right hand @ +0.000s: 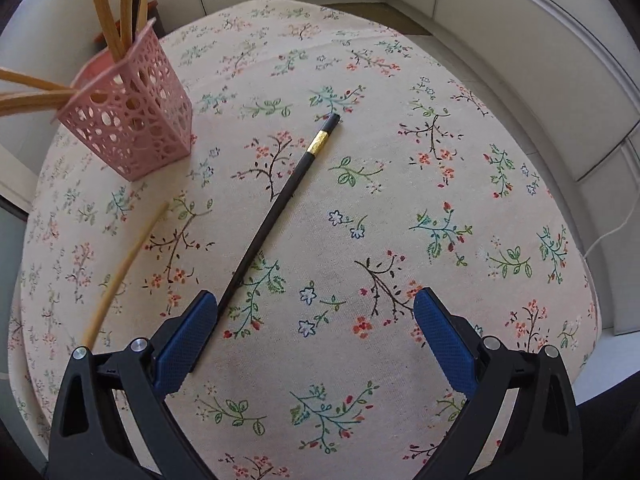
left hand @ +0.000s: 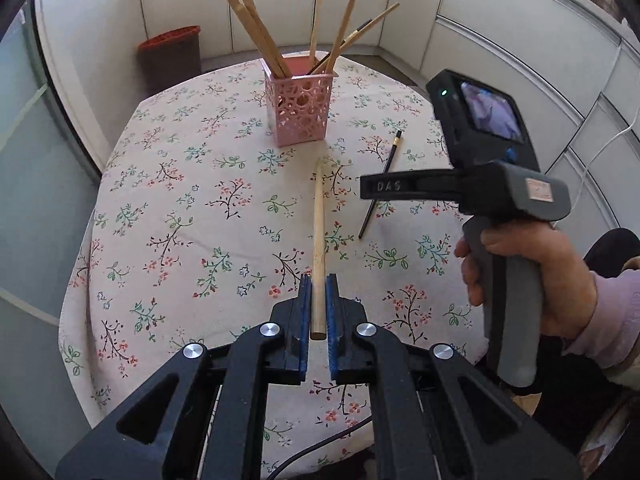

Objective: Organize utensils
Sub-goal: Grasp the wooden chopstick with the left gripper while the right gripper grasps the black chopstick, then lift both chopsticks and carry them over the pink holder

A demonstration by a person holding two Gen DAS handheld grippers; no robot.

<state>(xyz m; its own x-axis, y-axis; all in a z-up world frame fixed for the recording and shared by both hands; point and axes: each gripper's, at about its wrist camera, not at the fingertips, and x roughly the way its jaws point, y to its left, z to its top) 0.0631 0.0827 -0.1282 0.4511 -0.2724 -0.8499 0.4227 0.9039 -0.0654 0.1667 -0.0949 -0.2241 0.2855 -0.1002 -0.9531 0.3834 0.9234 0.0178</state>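
Observation:
A pink perforated holder [left hand: 300, 106] stands at the table's far side with several wooden chopsticks in it; it also shows in the right wrist view [right hand: 132, 120]. My left gripper [left hand: 319, 280] is shut on a wooden chopstick [left hand: 319, 240] near its blunt end; the stick points toward the holder. A black chopstick with a gold band [right hand: 276, 208] lies on the cloth, its thin end by my right gripper's left pad [right hand: 188, 344]. My right gripper [right hand: 316, 308] is open and empty above the cloth. The black chopstick also shows in the left wrist view [left hand: 380, 188].
A floral tablecloth [right hand: 400, 200] covers the round table. A brown bin with a red rim [left hand: 170, 56] stands on the floor behind the table. White cabinets [left hand: 500, 40] curve around the right side. The right gripper's body [left hand: 500, 184] hangs over the table's right part.

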